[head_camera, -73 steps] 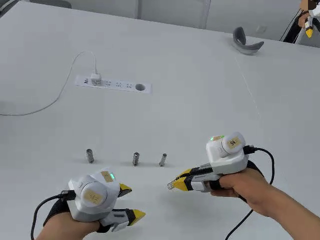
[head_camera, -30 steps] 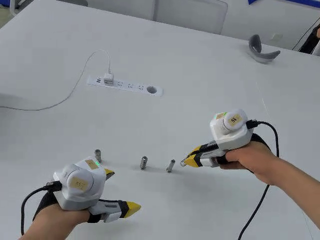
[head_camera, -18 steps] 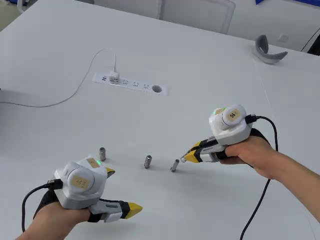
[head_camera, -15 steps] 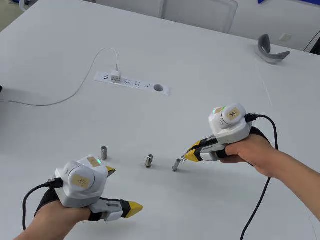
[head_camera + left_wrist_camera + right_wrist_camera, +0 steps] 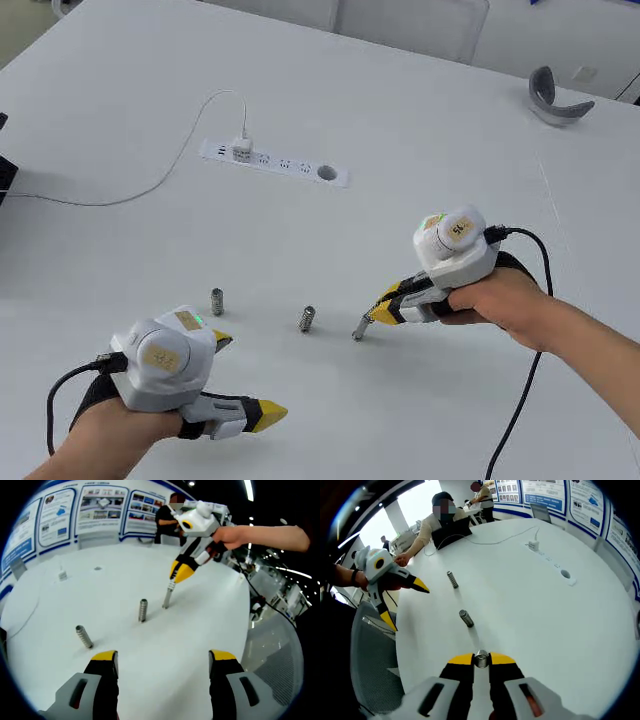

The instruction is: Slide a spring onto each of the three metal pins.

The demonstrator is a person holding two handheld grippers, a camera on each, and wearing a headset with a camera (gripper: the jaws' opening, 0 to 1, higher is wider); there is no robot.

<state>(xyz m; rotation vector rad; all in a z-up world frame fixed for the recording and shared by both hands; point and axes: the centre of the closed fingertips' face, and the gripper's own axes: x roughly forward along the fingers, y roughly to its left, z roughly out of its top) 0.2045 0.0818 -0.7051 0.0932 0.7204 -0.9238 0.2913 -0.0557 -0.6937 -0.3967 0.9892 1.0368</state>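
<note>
The right gripper (image 5: 481,660) is closed narrowly on a spring (image 5: 481,655), which is pinched between its yellow tips. In the left gripper view the spring (image 5: 171,586) is seen hanging tilted from those tips, its lower end at the top of the bare pin (image 5: 166,599). Whether the spring has been passed over the pin's tip cannot be told. In the head view the bare pin (image 5: 358,330) is seen leaning on the table (image 5: 420,150), just below and left of the right gripper (image 5: 378,313).

Next along the row, near the bare pin, the middle pin (image 5: 307,318) is found upright with a spring already on it. Farther left, the end pin (image 5: 217,300) is likewise sleeved.

The left gripper (image 5: 247,378) is held with its jaws spread wide and nothing between them. It is held low over the table, near the end pin and well apart from the right gripper.

Farther back on the table a power strip (image 5: 275,162) is laid, with a white cable (image 5: 150,190) run from it toward the left edge.
</note>
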